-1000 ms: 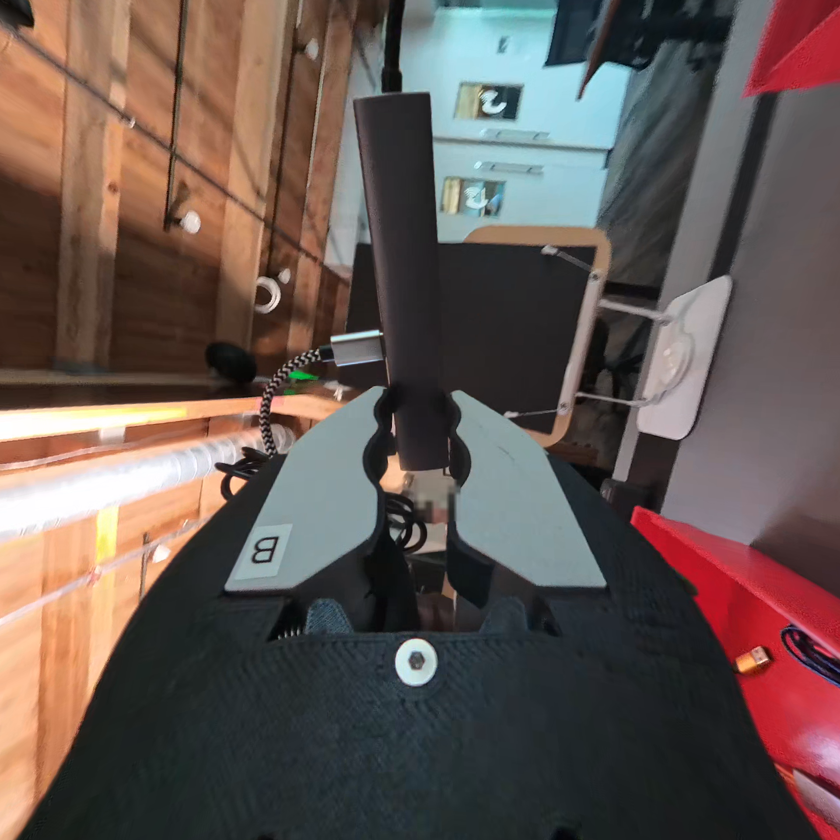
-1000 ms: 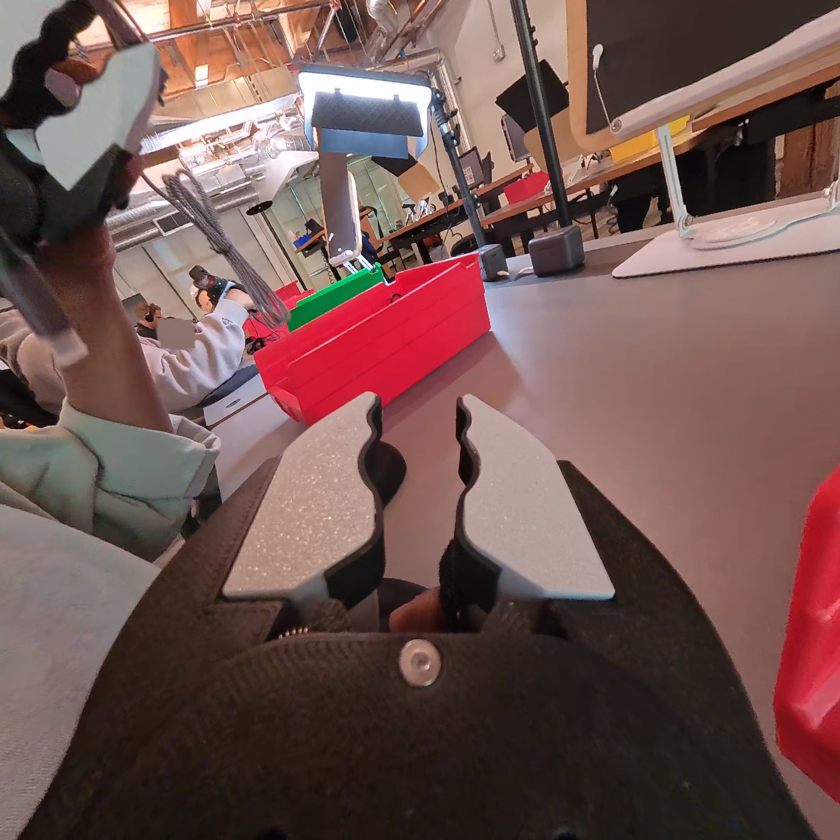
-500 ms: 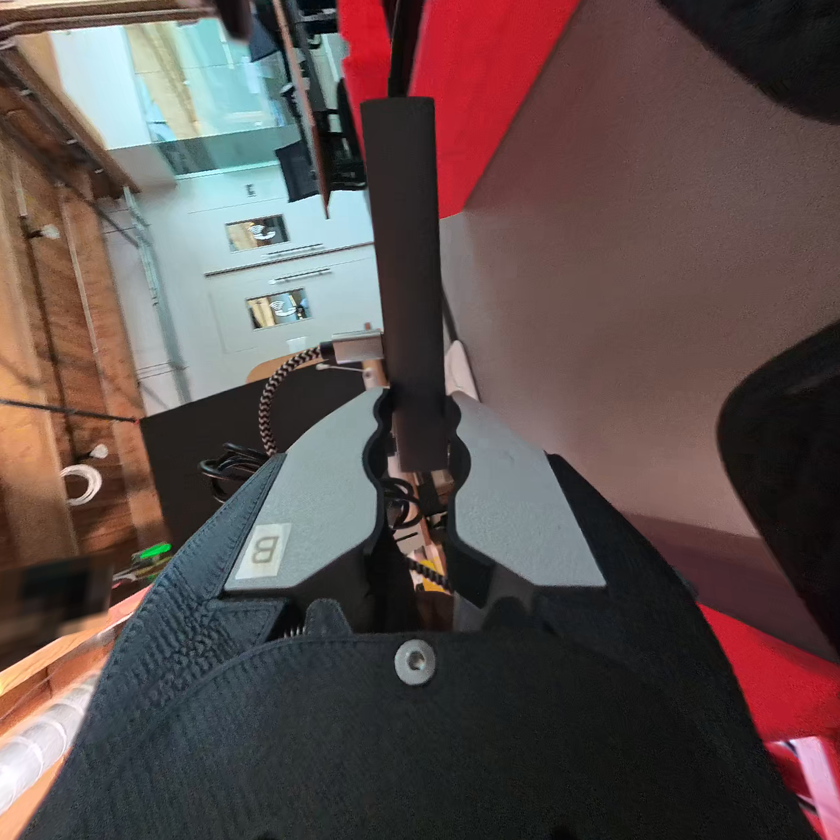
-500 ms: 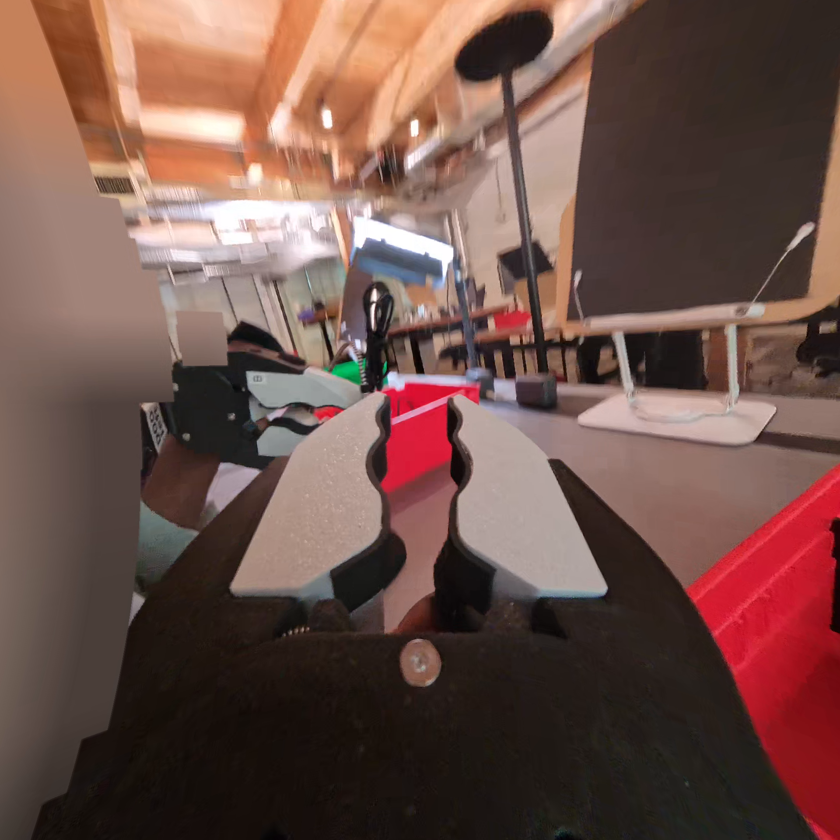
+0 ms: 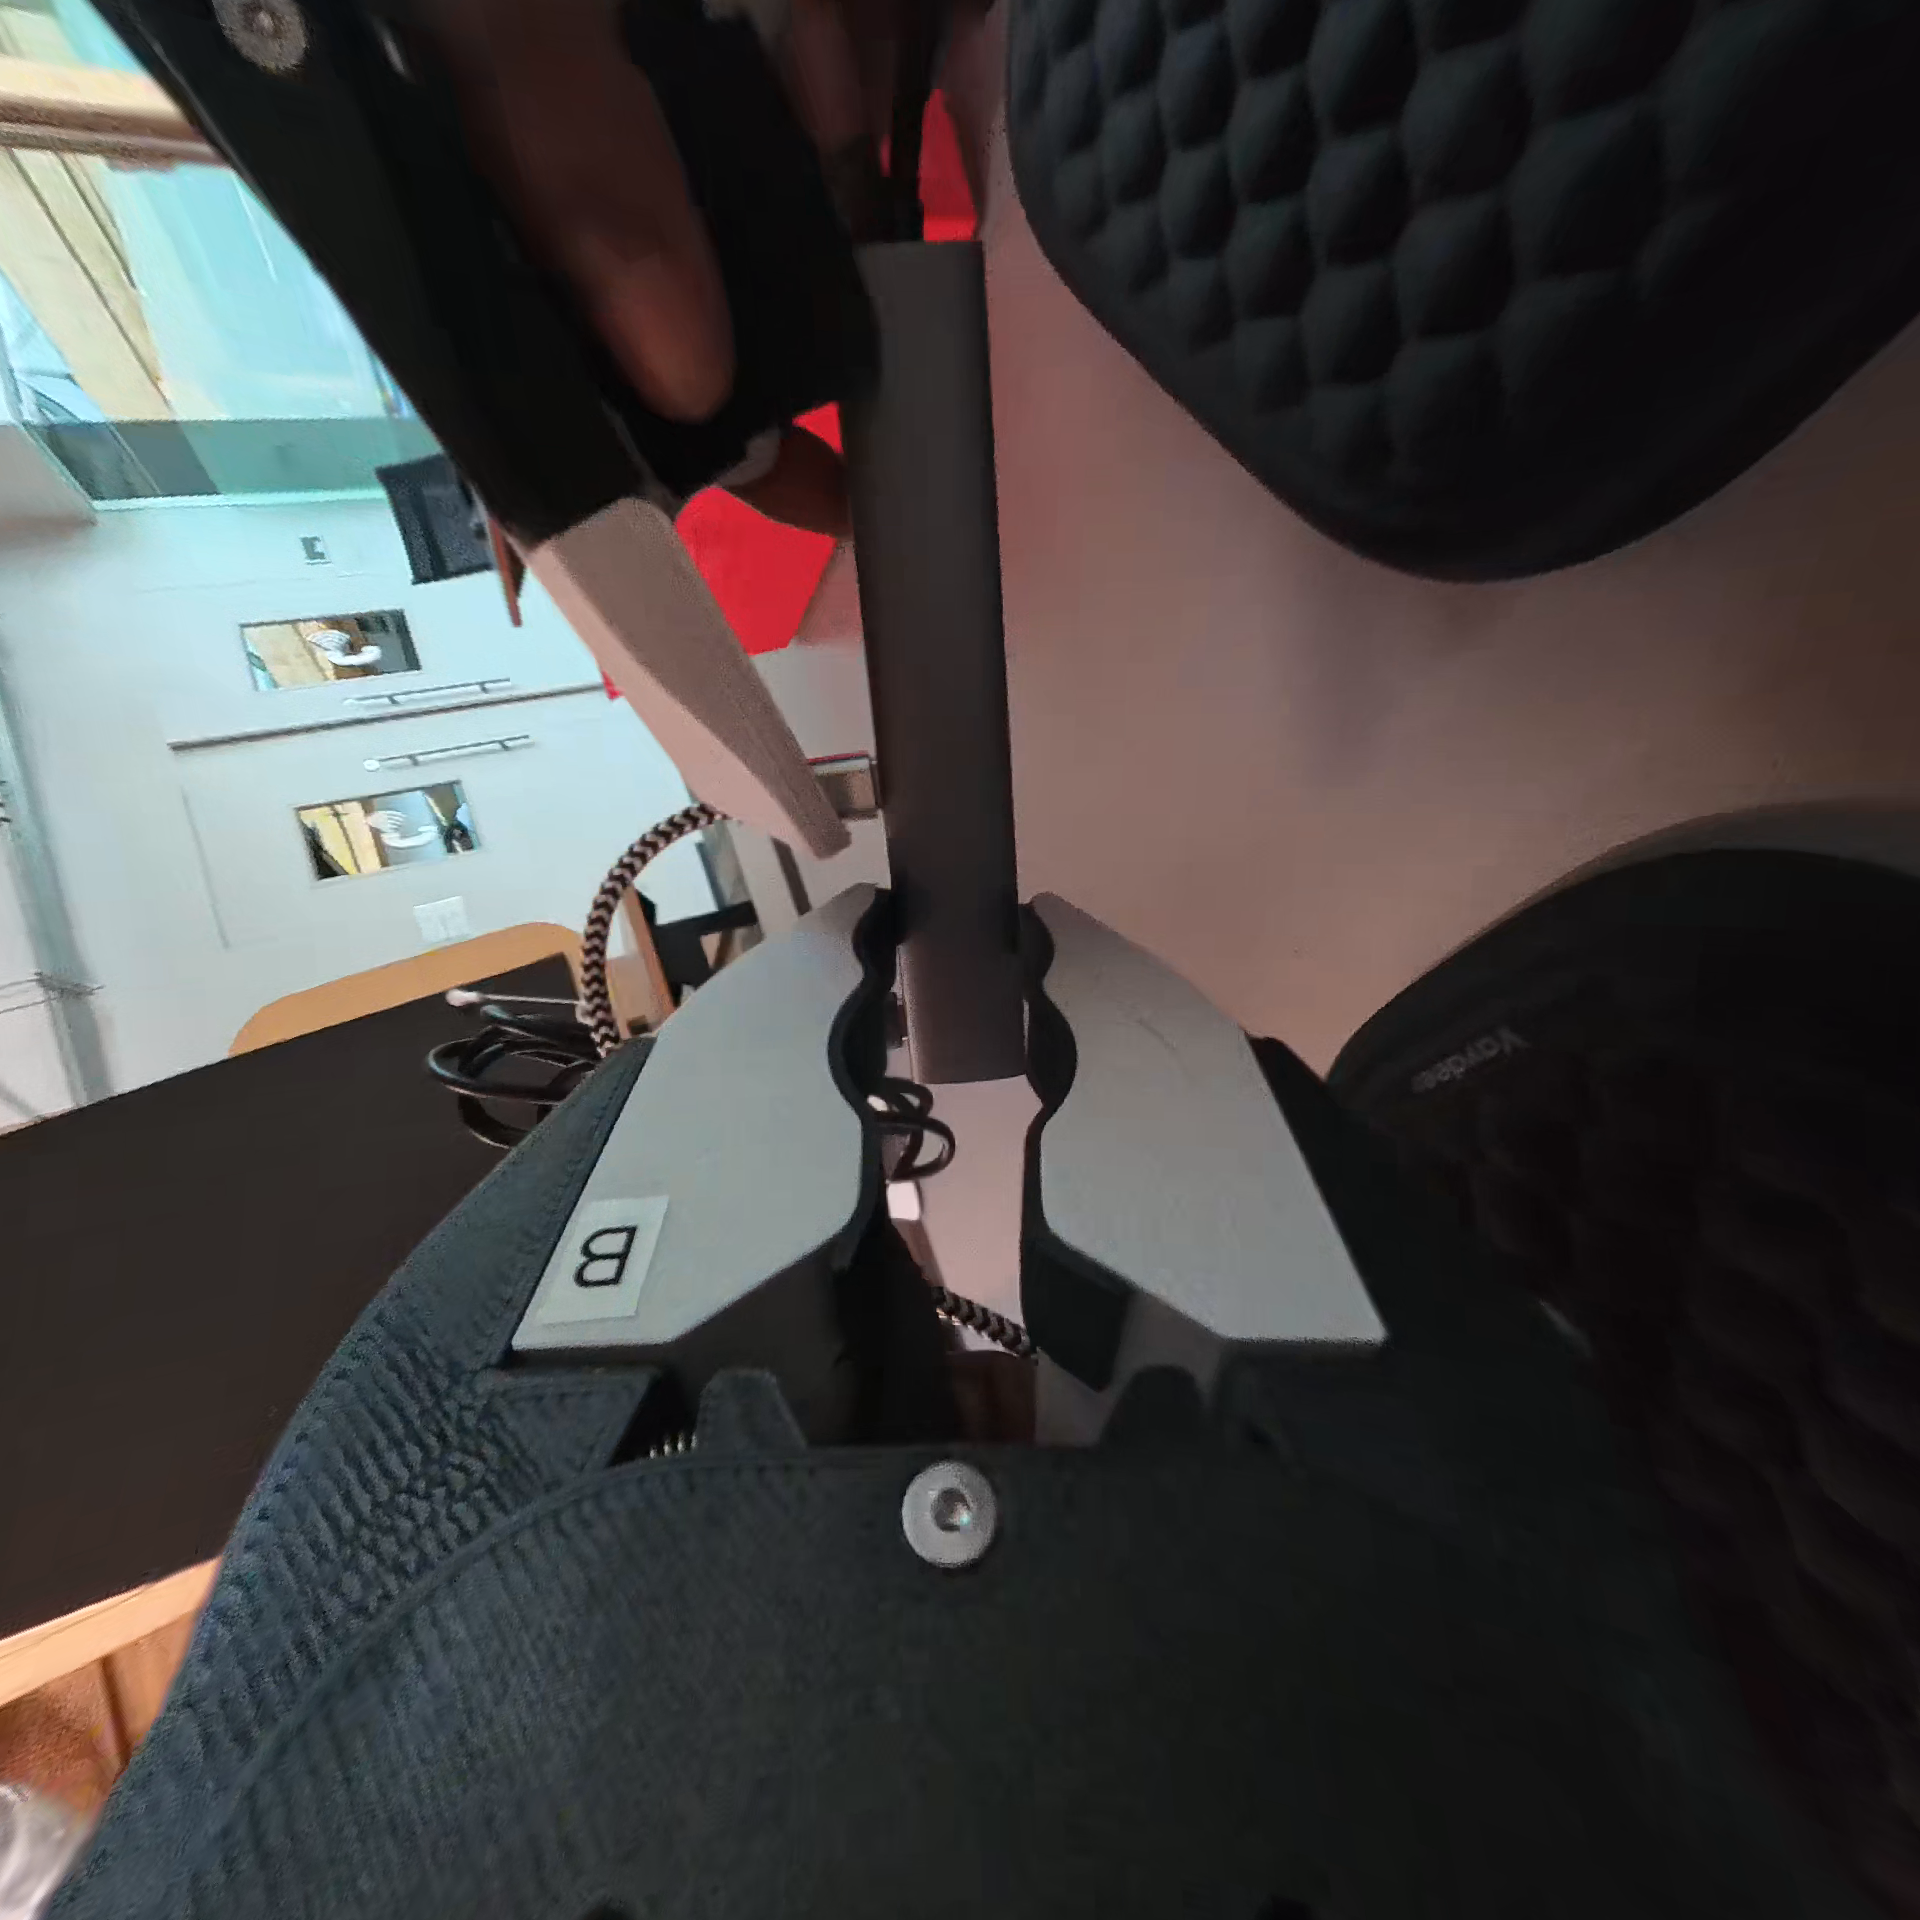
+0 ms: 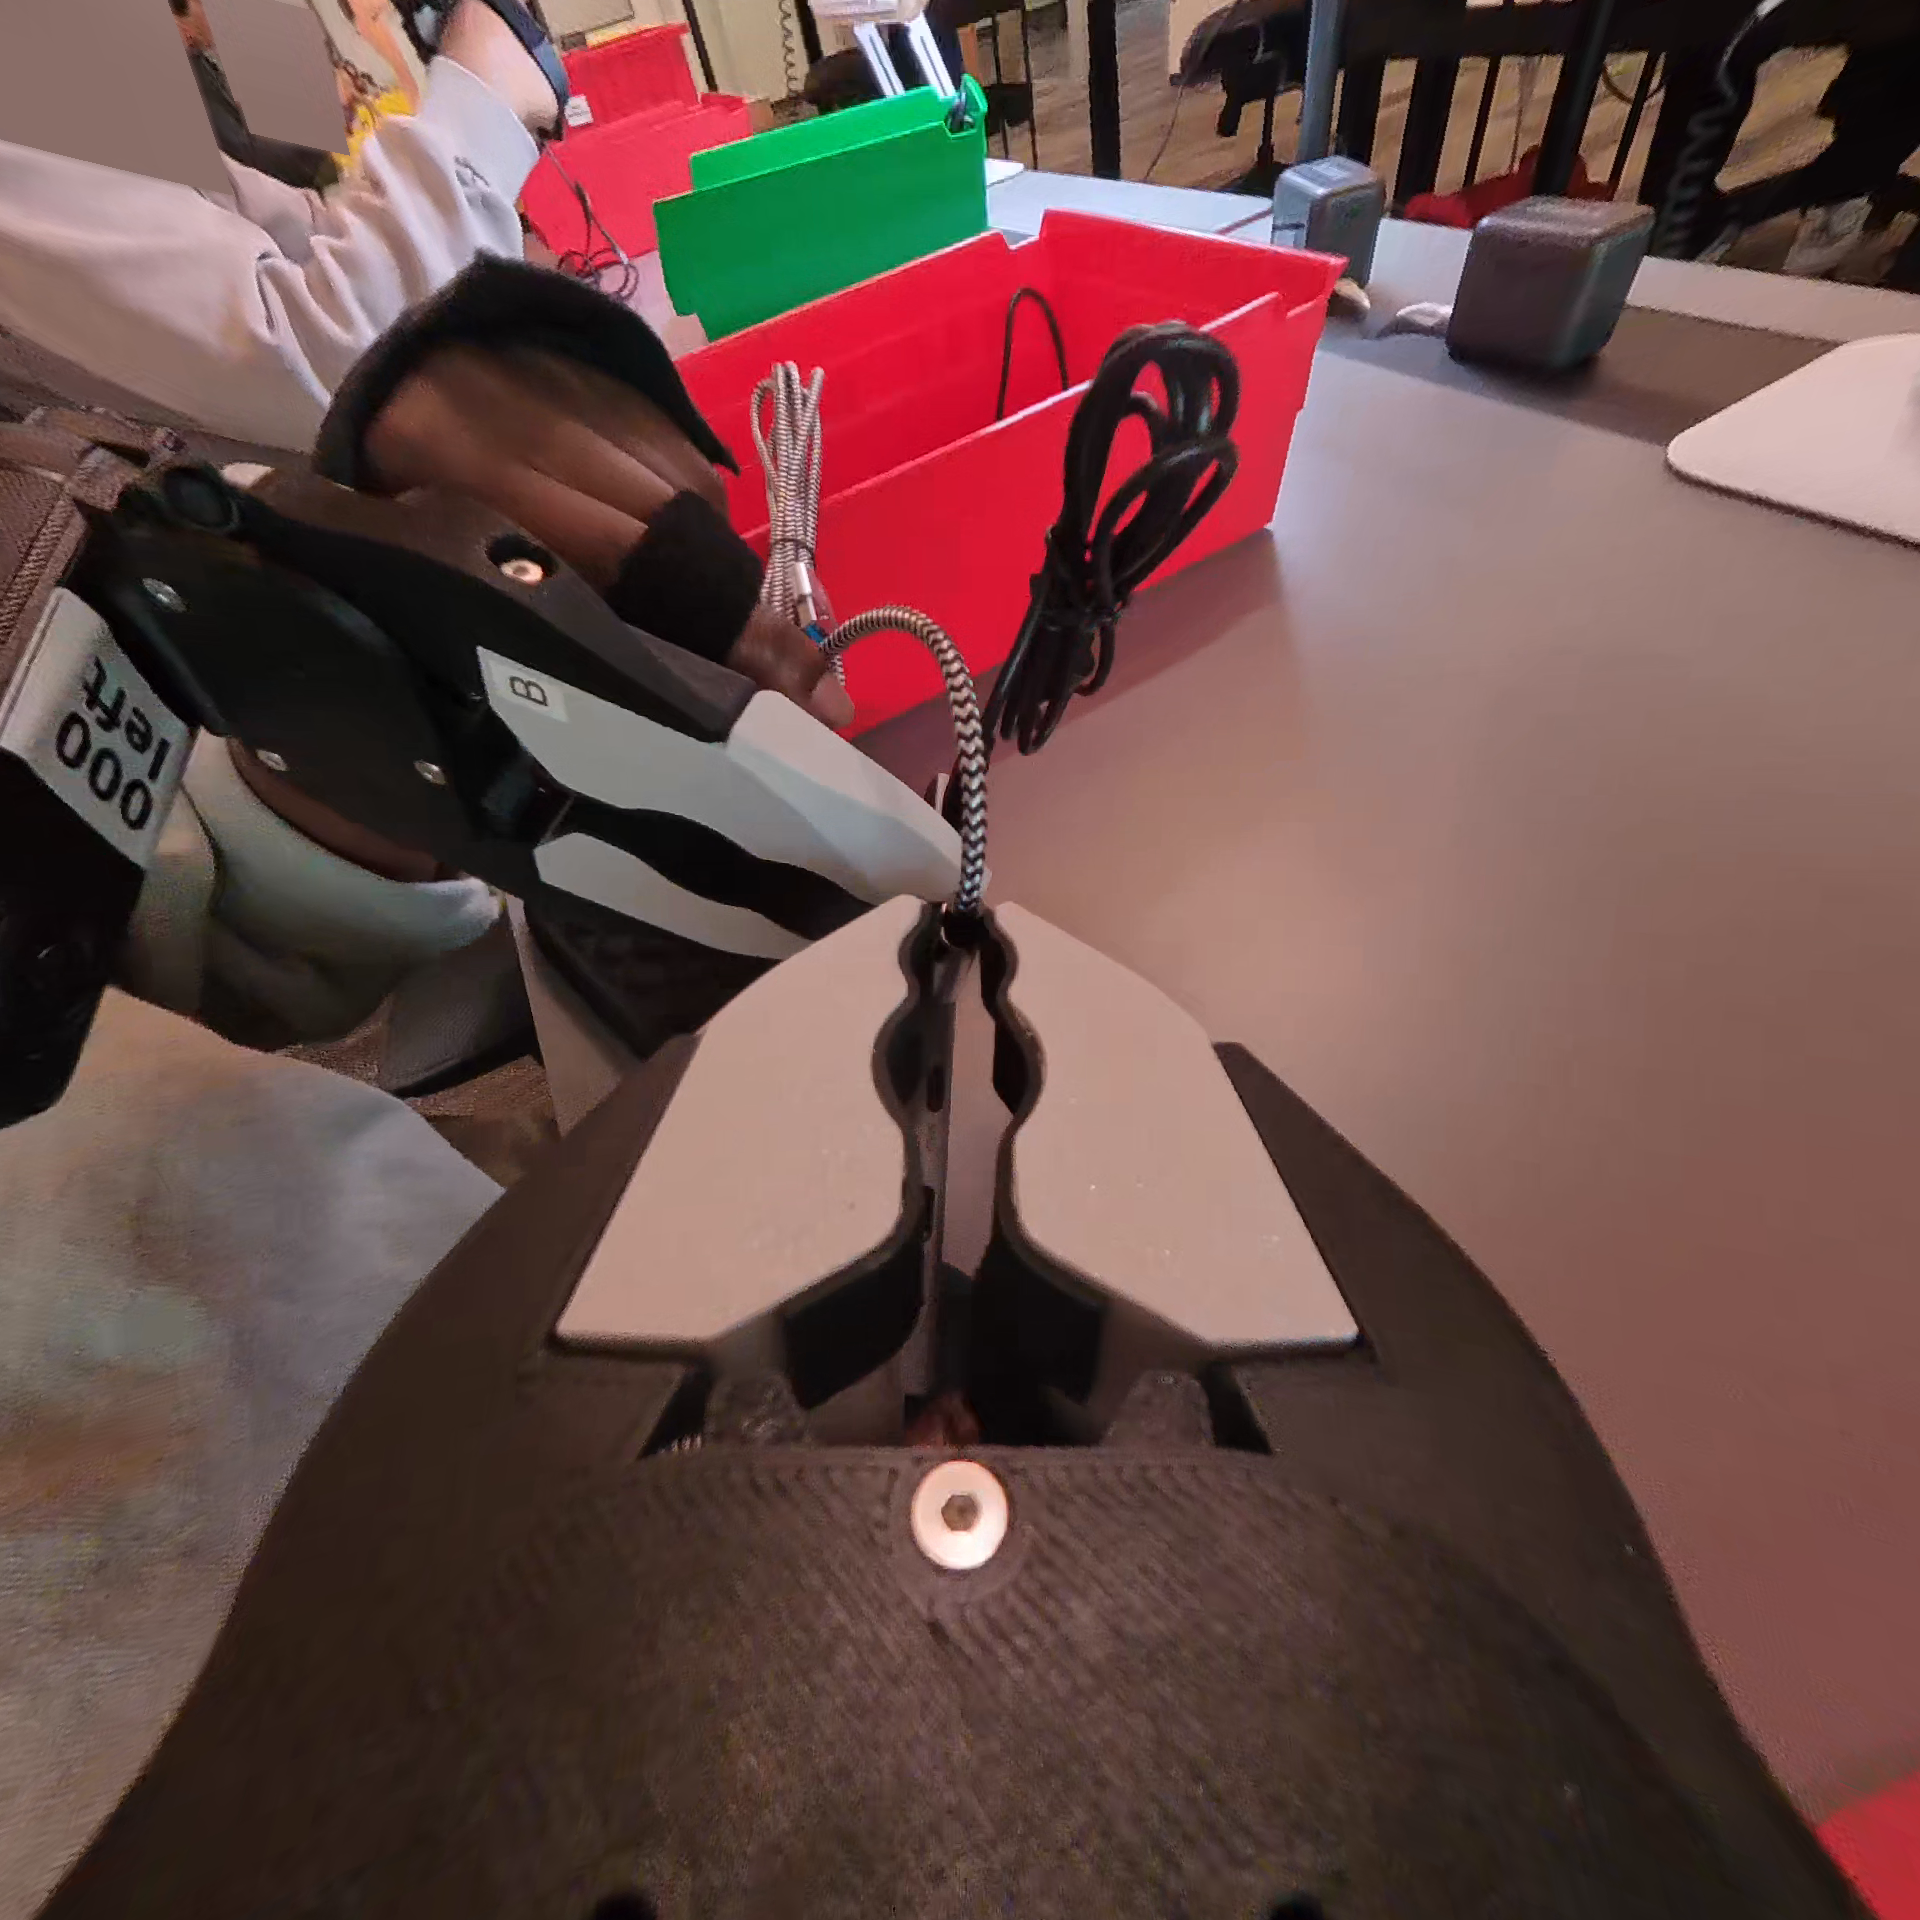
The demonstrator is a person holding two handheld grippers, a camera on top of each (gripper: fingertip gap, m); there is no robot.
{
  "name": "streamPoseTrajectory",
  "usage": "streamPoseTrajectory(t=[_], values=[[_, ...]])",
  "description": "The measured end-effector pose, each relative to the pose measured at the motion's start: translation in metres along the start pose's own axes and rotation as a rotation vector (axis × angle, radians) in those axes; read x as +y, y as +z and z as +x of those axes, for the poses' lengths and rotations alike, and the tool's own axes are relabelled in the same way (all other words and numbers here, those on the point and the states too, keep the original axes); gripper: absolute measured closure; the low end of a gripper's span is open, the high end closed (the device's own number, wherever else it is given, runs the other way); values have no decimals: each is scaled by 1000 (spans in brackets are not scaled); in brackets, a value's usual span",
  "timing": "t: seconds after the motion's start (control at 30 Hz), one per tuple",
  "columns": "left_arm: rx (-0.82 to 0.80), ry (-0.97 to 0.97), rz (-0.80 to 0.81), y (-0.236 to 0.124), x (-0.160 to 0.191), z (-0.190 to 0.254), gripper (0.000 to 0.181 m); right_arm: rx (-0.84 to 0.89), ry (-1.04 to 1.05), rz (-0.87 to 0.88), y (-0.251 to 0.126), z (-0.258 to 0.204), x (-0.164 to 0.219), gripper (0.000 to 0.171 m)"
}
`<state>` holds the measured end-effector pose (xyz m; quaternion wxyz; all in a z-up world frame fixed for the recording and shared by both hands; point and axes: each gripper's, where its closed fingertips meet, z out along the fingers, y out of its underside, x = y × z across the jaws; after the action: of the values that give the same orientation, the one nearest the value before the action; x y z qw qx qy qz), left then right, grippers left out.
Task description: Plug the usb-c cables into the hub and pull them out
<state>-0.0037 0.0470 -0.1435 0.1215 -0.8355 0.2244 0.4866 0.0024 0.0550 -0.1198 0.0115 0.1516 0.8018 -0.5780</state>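
- Since half a second ago, right gripper (image 6: 961,920) has closed in on braided cable (image 6: 961,727) at its plug, beside left gripper (image 5: 956,935), which clamps hub (image 5: 930,623).
- Red bin (image 6: 1039,343) and black cord bundle (image 6: 1132,499) stand behind.
- Plug itself is hidden between fingers.

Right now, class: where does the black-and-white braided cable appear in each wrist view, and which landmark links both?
Left wrist view: braided cable left of centre, curving beside the hub.
Right wrist view: braided cable centre, arching down to the right gripper.
Shared landmark: the left gripper, seen far left in the right view.
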Motion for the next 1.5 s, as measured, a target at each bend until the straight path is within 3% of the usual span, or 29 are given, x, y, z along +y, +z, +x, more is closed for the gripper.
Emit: streamPoseTrajectory(t=[0.13,0.27,0.33,0.4,0.47,0.57,0.67,0.87,1.0,1.2,1.27,1.4,1.5], values=[[-97,-160,42,0,8,-14,156,-60,141,132,0,6,-13,167],[-351,-600,177,-26,25,-57,154,-120,335,429,-20,24,-47,166],[-417,-920,362,-42,25,-71,154,-154,383,605,-36,30,-68,166],[-332,-1308,640,-50,12,-76,154,-178,413,754,-51,34,-87,166],[-126,-1622,930,-52,-6,-75,149,-177,403,803,-52,33,-95,167],[97,-1892,1113,-39,-16,-71,139,-144,305,770,-36,17,-91,166],[70,-1954,1086,-23,-7,-68,139,-140,266,760,-27,4,-84,166],[-106,-1819,835,-11,-3,-59,138,229,19,739,-17,6,-70,167],[-127,-1772,802,-11,-6,-58,147,303,-27,753,-13,-1,-65,166],[-268,-1705,601,1,1,-52,148,454,-101,687,-9,3,-55,166],[-280,-1711,611,1,1,-52,151,485,-124,680,-11,2,-53,166],[-136,-1818,730,8,0,-45,157,509,-97,625,-8,8,-46,167],[-124,-1833,715,13,2,-40,157,532,-94,582,-6,12,-41,167]])
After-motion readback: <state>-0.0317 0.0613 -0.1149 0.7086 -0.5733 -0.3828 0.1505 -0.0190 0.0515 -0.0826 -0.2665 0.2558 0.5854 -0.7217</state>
